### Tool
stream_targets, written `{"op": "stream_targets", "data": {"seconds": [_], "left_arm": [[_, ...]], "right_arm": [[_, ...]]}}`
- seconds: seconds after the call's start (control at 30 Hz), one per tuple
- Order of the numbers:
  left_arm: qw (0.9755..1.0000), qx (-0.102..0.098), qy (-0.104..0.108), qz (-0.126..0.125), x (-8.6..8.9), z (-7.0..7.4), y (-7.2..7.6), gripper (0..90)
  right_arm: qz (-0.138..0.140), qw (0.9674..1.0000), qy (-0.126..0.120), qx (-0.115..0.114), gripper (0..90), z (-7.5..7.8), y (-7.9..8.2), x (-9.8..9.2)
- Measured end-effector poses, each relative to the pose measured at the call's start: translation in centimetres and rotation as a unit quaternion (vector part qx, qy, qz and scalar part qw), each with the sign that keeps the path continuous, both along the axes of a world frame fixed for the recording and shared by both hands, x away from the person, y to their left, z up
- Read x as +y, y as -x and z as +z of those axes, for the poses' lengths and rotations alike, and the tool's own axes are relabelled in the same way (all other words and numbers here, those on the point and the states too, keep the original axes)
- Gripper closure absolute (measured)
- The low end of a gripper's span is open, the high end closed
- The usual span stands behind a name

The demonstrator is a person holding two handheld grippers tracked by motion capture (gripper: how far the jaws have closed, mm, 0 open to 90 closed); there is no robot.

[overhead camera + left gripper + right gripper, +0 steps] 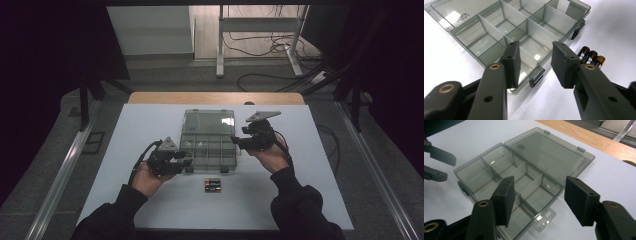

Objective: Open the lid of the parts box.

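organizer box (208,147) sits in the middle of the white tabletop (150,125), lid (208,121) swung flat open behind it, compartments bare. i have the left hand-held gripper (184,159) at the box's near left corner, jaws apart with nothing between them, hovering over the front latch (537,77). my right hand-held gripper (236,141) is at the box's right edge, jaws also apart and clamped on nothing. three batteries (212,185) lie just in front of the box, not touching it.

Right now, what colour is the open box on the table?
The box is see-through smoky grey, lid and dividers too; the right gripper view shows it best.
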State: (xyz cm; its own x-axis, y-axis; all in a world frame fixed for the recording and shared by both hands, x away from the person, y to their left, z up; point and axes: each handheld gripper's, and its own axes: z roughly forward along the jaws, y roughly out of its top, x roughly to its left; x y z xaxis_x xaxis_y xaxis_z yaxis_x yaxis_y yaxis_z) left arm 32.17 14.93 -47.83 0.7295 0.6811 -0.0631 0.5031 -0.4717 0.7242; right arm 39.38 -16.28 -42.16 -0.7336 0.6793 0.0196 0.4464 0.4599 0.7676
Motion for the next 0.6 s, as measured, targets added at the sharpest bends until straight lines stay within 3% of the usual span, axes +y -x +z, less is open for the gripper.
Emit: {"op": "stream_targets", "data": {"seconds": [0.6], "left_arm": [[0.9998, -0.011, 0.006, 0.017, 2.1, 1.1, 1.1, 41.6]], "right_arm": [[0.010, 0.9998, 0.003, -0.016, 21.8, 0.2, 2.8, 0.0]]}}
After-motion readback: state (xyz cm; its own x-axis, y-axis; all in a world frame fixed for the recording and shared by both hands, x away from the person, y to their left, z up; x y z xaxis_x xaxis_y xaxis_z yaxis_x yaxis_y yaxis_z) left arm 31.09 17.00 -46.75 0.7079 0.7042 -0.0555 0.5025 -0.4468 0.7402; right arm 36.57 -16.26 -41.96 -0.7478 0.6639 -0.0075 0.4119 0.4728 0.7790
